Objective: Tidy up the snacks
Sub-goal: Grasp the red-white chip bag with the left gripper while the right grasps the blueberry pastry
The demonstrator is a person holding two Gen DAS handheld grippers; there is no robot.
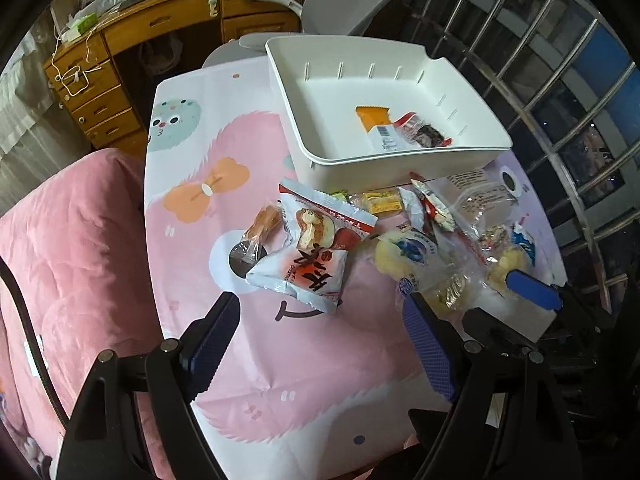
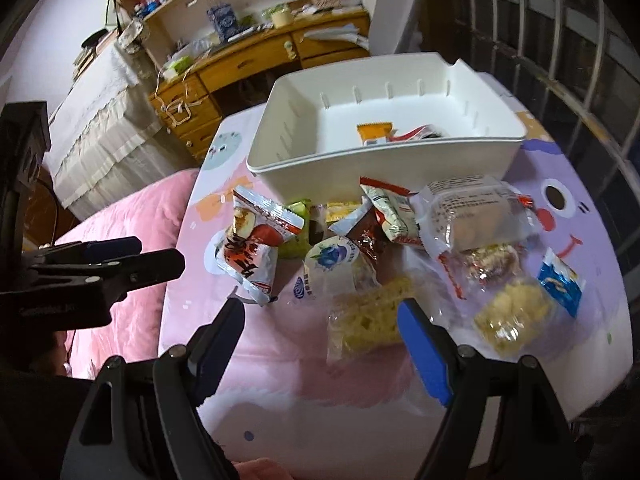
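Nearest the left wrist camera, the left gripper hangs over the pink printed tablecloth with its jaws spread wide and nothing between them; its blue-padded fingers frame bare cloth just short of the snack pile. The right gripper is likewise released, jaws apart and empty, with a clear-wrapped yellow cake lying on the cloth just ahead of them, close to the right finger but not pressed by it.

Beyond the fingertips the loose snacks lie in a heap on the table. A white and red packet with an apple picture lies at the left of the pile, beside a small clear-wrapped brown roll. A blueberry-printed cake wrapper sits in the middle, and a blue packet and another crumbly yellow cake lie to the right.

Farther back, touching the far edge of the heap, stands the white plastic bin. It holds an orange-topped packet and a red and dark packet lying side by side on its floor near the front wall; the other part of the floor is bare white.

Behind the table stands a wooden desk.
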